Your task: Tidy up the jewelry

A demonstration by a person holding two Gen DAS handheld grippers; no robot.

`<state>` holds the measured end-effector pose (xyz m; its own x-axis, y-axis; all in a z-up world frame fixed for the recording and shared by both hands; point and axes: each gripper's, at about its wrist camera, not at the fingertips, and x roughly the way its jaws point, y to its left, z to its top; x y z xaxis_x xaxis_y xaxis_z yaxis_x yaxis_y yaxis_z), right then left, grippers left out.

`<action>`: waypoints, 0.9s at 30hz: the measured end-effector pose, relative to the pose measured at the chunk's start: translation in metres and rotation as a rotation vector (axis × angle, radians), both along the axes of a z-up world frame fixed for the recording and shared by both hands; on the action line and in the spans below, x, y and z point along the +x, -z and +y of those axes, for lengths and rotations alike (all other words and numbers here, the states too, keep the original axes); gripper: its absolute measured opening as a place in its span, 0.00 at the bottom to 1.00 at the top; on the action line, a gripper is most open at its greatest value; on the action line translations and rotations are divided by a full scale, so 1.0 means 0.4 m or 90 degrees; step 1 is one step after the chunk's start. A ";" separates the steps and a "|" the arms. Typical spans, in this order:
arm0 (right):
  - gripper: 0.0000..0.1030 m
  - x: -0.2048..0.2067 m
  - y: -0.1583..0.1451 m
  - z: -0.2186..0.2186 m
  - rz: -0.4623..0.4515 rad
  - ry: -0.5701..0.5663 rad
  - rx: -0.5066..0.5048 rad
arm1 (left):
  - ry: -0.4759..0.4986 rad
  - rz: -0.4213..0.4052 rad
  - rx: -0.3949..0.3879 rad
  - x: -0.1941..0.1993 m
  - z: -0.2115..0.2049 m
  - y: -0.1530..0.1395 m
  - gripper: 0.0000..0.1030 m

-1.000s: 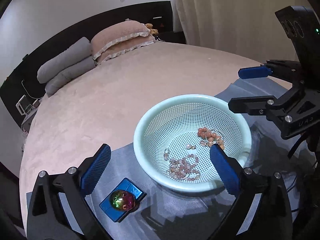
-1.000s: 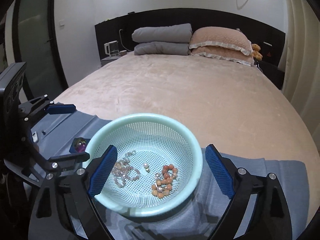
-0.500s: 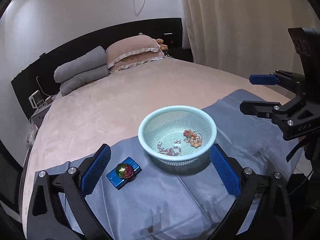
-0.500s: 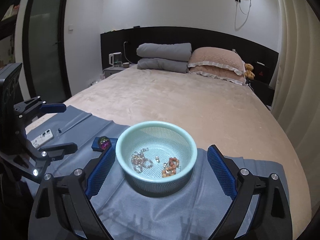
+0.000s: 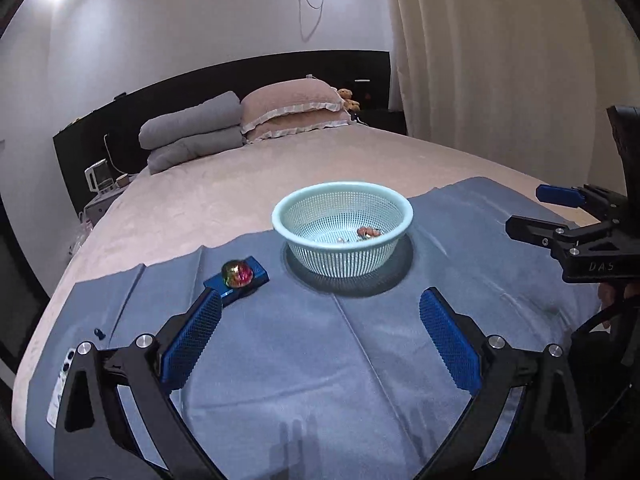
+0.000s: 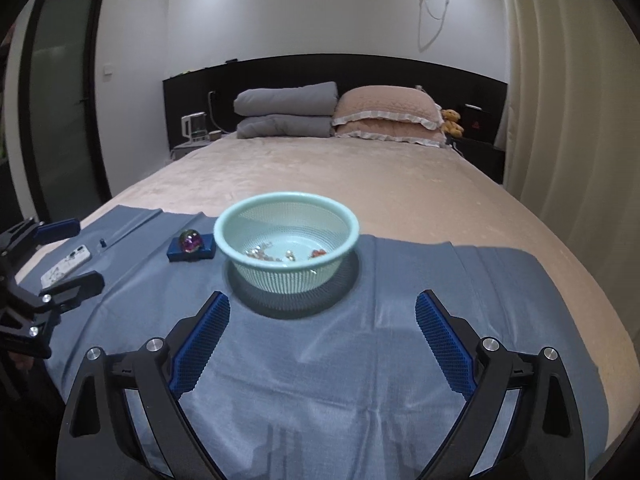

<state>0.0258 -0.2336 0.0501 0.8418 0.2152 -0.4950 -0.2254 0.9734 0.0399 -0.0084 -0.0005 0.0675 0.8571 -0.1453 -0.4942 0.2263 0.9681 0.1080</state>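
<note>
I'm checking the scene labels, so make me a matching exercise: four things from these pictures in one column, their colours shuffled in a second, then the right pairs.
Things:
1. basket
2. cloth
3. small box
4. folded quilt

Colours:
A. grey
B. pale mint green
C. deep blue
D. dusty blue

Pairs: 1-B, 2-D, 3-C, 4-A
</note>
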 end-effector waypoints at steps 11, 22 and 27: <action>0.87 -0.110 0.109 0.033 -0.026 -0.001 -0.025 | -0.078 0.006 0.005 -0.089 -0.027 0.155 0.94; 0.87 -0.114 0.130 0.045 -0.020 -0.015 -0.035 | -0.089 0.028 -0.019 -0.089 -0.021 0.196 0.94; 0.87 -0.111 0.136 0.043 -0.014 -0.017 -0.031 | -0.084 0.032 -0.016 -0.089 -0.019 0.197 0.94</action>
